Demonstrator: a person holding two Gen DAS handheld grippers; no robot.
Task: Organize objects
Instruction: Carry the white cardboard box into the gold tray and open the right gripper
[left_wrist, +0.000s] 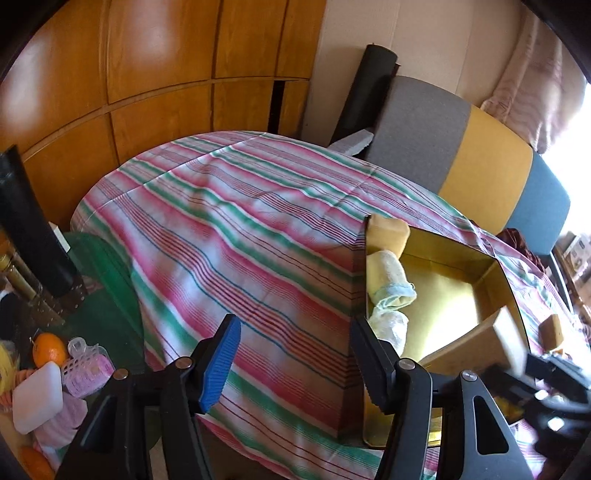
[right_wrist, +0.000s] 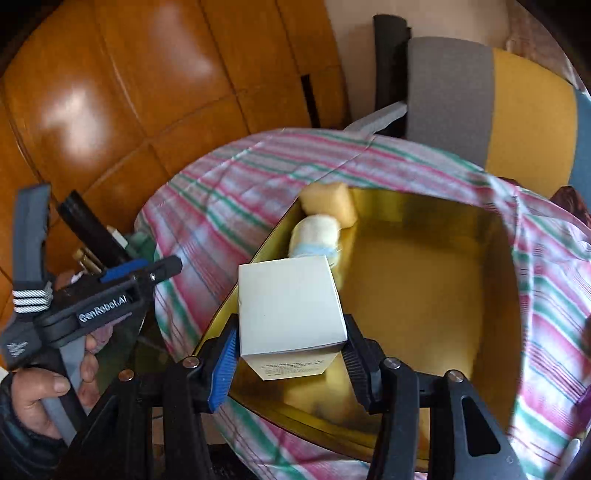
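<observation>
A gold box (right_wrist: 424, 295) sits open on a striped cloth (left_wrist: 240, 229). Inside it, along the left wall, lie a yellow sponge (right_wrist: 328, 206) and a rolled yellow towel (right_wrist: 317, 236). My right gripper (right_wrist: 290, 363) is shut on a white carton (right_wrist: 290, 310) and holds it over the box's near left corner. My left gripper (left_wrist: 295, 358) is open and empty, just left of the gold box (left_wrist: 443, 288); the sponge (left_wrist: 388, 232), the towel (left_wrist: 388, 280) and the carton (left_wrist: 476, 347) show there too. The left gripper also shows in the right wrist view (right_wrist: 162, 267).
A wooden cupboard (left_wrist: 147, 74) stands behind. A grey, yellow and blue cushion (left_wrist: 461, 147) leans at the back right. At the lower left are oranges (left_wrist: 48, 349), a white soap bar (left_wrist: 37, 395), a pink basket (left_wrist: 86, 369) and a black tube (left_wrist: 29, 229).
</observation>
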